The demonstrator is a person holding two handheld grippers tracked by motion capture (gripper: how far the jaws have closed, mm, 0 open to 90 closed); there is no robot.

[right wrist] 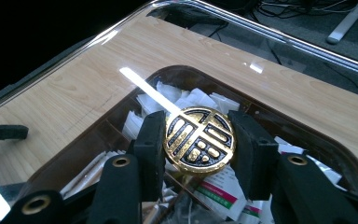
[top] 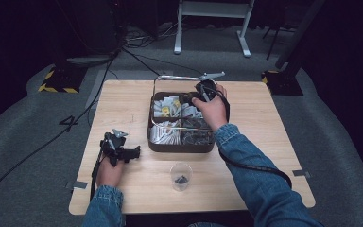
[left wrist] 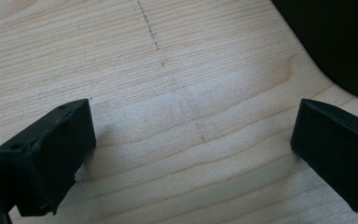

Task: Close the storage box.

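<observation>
Your left gripper (top: 134, 153) rests on the table (top: 123, 101), jaws wide, nothing between. Farther off, your right gripper (right wrist: 198, 140) clamps the gold-black round knob (right wrist: 199, 140) of the clear lid (right wrist: 98, 70) above the compartment box (top: 179, 145).

Left claw (left wrist: 193, 154) agape; right claw (right wrist: 198, 140) clamped, arm outstretched.

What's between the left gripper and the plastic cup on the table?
Nothing: in the high view only bare wooden table lies between the left gripper and the clear plastic cup. The left gripper view also shows bare wood between its open jaws.
</observation>
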